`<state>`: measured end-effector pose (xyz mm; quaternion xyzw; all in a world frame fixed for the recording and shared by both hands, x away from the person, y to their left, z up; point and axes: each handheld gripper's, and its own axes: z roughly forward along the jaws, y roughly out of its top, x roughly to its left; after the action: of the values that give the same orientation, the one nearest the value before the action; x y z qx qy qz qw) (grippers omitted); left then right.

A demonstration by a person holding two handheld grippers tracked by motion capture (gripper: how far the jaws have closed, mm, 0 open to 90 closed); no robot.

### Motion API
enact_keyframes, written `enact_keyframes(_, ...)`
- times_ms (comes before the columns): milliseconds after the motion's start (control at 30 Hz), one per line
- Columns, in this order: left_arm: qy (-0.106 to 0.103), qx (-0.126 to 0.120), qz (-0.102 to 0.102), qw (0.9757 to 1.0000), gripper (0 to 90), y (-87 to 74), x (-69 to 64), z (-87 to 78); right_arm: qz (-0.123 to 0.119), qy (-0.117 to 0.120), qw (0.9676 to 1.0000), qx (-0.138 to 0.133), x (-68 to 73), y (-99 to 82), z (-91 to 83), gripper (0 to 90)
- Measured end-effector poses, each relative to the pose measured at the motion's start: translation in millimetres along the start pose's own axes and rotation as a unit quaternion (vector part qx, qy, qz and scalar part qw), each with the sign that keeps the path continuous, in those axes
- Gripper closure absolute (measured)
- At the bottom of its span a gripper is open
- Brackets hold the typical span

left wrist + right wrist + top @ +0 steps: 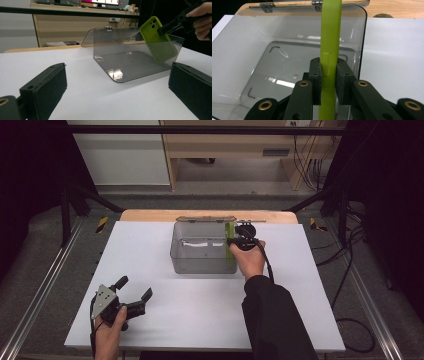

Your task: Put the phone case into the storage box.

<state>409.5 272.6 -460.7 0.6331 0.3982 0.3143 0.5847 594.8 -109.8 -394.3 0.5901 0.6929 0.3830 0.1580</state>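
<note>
Right gripper view: right tool (329,82) grips the green phone case (330,37) edge-on between its pads.

L gripper (134,289): held in the L hand (109,330) near the front-left edge of the table. Jaws spread wide, pointing away from the person and slightly to the right, nothing between the pads (42,92). Grey three-cornered plate on top, facing up.

R gripper (231,241): held in the R hand (248,258), forearm in a dark sleeve (275,320) reaching forward from the bottom edge. Jaws nearly closed, both pads pressed flat against the faces of a thin green phone case (329,50), clamped edge-on. Cable runs back along the R wrist.
</note>
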Motion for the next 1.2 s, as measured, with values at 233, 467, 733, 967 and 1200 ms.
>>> enact_keyframes(233,0.000,0.000,0.000,1.0000,1.6,0.1,0.1,-0.2,-0.013,-0.008,0.9999,-0.002,2.1,-0.6,0.8,73.7)
enact_keyframes(467,0.000,0.000,0.000,1.0000,1.6,0.0,0.0,0.1,-0.018,-0.024,0.9995,-0.005,1.6,-1.0,1.1,71.7)
enact_keyframes(733,0.000,0.001,-0.001,1.0000,1.6,-0.2,-0.1,0.3,-0.022,-0.030,0.9992,-0.014,1.8,-0.2,-2.5,69.6)
enact_keyframes(967,-0.003,0.000,0.000,1.0000,1.6,-0.2,-1.6,0.7,-0.023,-0.021,0.9987,-0.040,2.7,1.3,-12.1,69.5)
enact_keyframes(1200,-0.002,-0.001,0.000,1.0000,1.5,-0.1,-1.9,0.5,-0.022,-0.001,0.9977,-0.064,7.0,2.2,-20.6,68.1)
